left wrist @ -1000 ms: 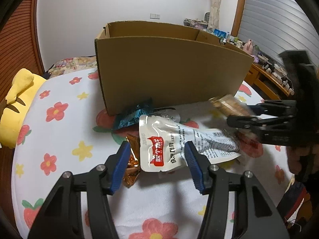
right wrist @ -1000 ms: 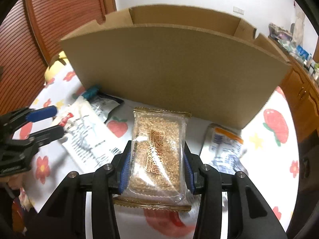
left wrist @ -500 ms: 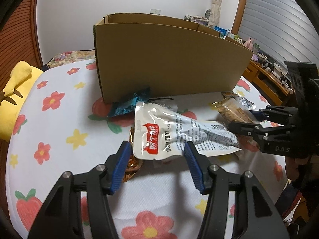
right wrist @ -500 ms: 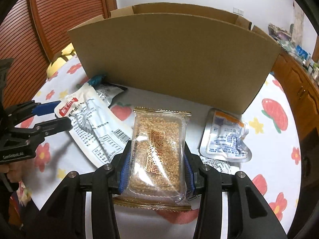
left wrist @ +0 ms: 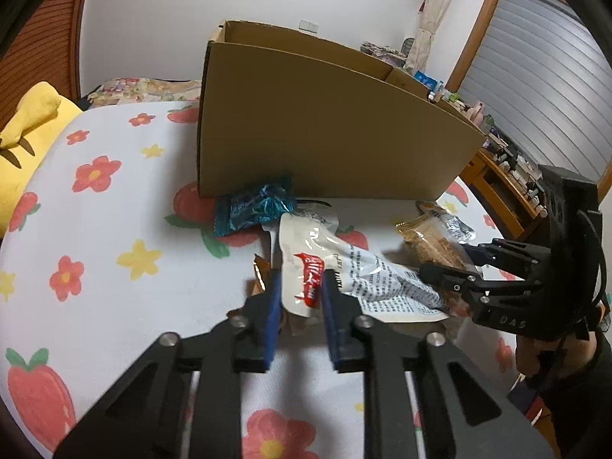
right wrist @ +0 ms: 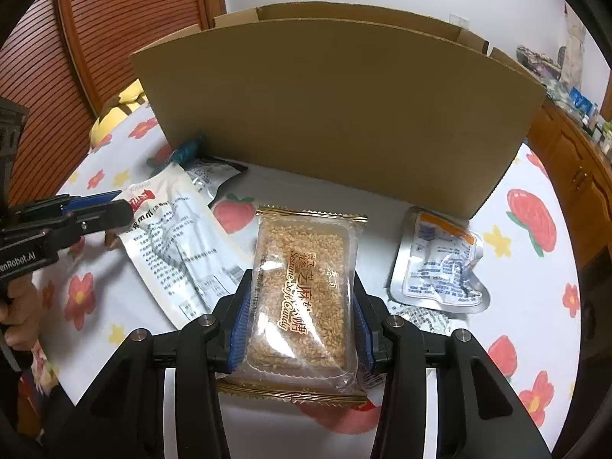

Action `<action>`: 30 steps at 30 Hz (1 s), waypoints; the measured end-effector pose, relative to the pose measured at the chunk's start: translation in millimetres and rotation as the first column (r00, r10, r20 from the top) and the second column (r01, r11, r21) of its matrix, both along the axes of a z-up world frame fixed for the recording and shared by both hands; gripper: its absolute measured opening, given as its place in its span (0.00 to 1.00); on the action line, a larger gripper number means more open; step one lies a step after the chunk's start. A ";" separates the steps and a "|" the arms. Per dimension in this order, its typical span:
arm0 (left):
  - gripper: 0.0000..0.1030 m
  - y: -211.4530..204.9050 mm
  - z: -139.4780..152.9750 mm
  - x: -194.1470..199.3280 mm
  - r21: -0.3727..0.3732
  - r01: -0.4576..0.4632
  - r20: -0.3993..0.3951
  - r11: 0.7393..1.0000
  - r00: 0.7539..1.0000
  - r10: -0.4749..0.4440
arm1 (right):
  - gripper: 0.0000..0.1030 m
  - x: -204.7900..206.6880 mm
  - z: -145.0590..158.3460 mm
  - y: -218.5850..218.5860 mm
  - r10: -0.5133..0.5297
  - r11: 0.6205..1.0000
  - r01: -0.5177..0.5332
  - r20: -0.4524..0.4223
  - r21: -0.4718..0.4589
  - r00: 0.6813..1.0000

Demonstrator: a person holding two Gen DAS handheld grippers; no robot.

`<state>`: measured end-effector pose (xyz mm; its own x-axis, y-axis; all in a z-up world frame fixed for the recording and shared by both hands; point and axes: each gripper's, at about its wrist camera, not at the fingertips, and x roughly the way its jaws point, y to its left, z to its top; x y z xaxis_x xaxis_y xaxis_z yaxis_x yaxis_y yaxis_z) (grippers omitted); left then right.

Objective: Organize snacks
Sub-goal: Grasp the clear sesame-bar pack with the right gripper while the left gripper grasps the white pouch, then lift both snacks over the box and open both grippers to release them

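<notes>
My left gripper (left wrist: pixel 300 294) is shut on the near end of a white snack pouch with a red label (left wrist: pixel 344 267); the pouch also shows in the right wrist view (right wrist: pixel 179 244). My right gripper (right wrist: pixel 300 302) is shut on a clear sesame candy pack (right wrist: pixel 304 287), held just above the table; the pack also shows in the left wrist view (left wrist: pixel 432 241). A tall open cardboard box (left wrist: pixel 325 134) stands behind the snacks, and it fills the back of the right wrist view (right wrist: pixel 336 107).
A teal wrapped snack (left wrist: pixel 254 206) lies by the box's left corner. A brown wrapper (left wrist: pixel 260 271) lies under the white pouch. A silver pouch with an orange strip (right wrist: pixel 440 264) lies right of the candy pack. The flowered tablecloth (left wrist: pixel 107 237) covers the table. A yellow plush (left wrist: pixel 26 130) sits at far left.
My left gripper has moved forward and closed on the white pouch's near end. My right gripper has drawn back from the box with the sesame candy pack held.
</notes>
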<state>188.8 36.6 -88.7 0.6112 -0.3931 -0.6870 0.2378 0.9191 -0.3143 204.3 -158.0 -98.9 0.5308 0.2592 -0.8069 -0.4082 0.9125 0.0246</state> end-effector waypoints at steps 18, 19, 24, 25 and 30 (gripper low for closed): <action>0.01 -27.3 58.7 -36.2 0.003 0.027 0.140 1.000 0.990 -0.028 | 0.44 -2.7 13.3 -12.1 -0.023 0.999 0.023 0.018 0.029 1.000; 0.01 -32.4 64.5 -39.9 0.019 0.037 0.155 0.999 0.987 -0.040 | 0.44 -3.6 15.6 -13.5 -0.024 0.999 0.023 0.021 0.032 0.999; 0.00 -57.3 90.4 -55.7 0.069 0.090 0.212 0.994 0.972 -0.103 | 0.43 -8.3 30.4 -23.2 -0.031 0.999 0.029 0.046 0.044 0.998; 0.00 -62.8 94.3 -58.4 0.085 0.095 0.223 0.992 0.968 -0.112 | 0.43 -9.4 33.6 -25.5 -0.033 0.999 0.031 0.052 0.045 0.998; 0.01 -82.2 103.3 -66.3 0.124 0.123 0.244 0.985 0.958 -0.151 | 0.43 -15.5 48.0 -37.9 -0.046 0.998 0.042 0.081 0.047 0.996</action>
